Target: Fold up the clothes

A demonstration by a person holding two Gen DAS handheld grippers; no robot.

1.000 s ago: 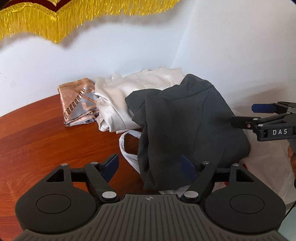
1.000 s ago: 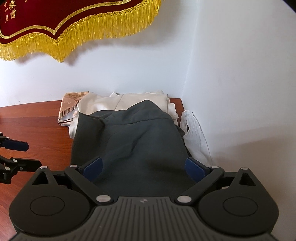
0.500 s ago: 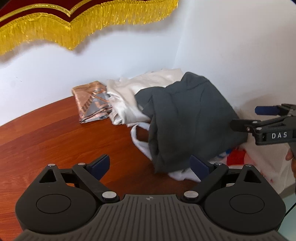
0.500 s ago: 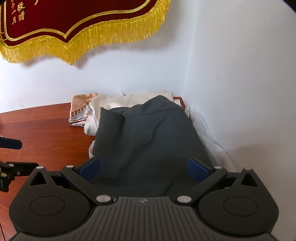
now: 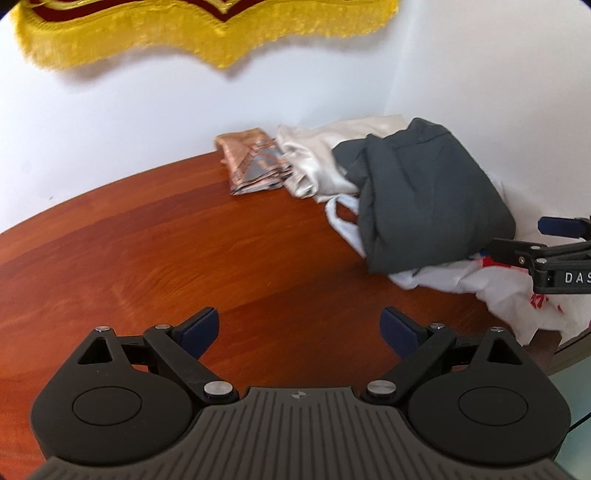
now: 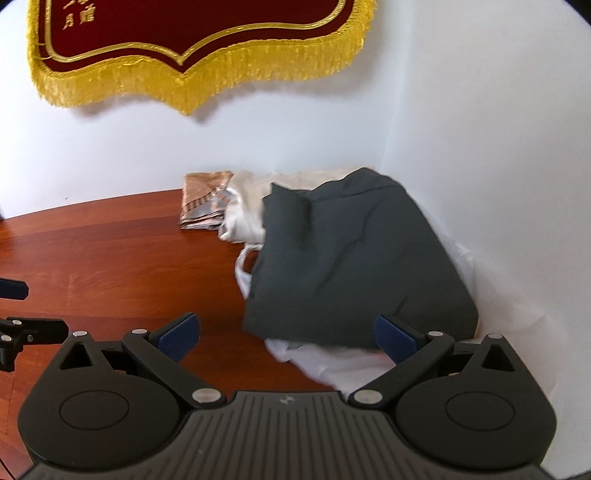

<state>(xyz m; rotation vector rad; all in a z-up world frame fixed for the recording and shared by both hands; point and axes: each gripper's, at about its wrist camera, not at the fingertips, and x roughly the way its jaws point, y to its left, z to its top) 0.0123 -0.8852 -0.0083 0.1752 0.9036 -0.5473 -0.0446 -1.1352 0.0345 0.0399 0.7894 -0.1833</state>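
Listing contents at the far right corner of a reddish wooden tabletop [image 5: 184, 258]: one dark grey garment [image 5: 424, 199], loosely bundled, lying on top of a white plastic bag [image 5: 506, 291] with red print, whose looped handle shows at the garment's left edge. Cream satin garment [image 5: 317, 162], crumpled, directly behind and left of the grey one, touching it. Folded patterned scarf [image 5: 255, 166] in peach and grey, leftmost of the row, flat on the tabletop and against the cream garment. Left gripper [image 5: 301, 330]: jaws spread wide, nothing between them, poised above bare wood, well apart from the clothes. Right gripper [image 6: 288, 334]: jaws spread wide, empty, near the front edge of the grey garment [image 6: 351, 258], with its right blue pad over the bag's white plastic; contact cannot be told. In the left wrist view the right gripper shows at the right edge, beside the bag. Dark red wall pennant [image 6: 184, 33] with gold fringe, hung on the white wall above the pile.
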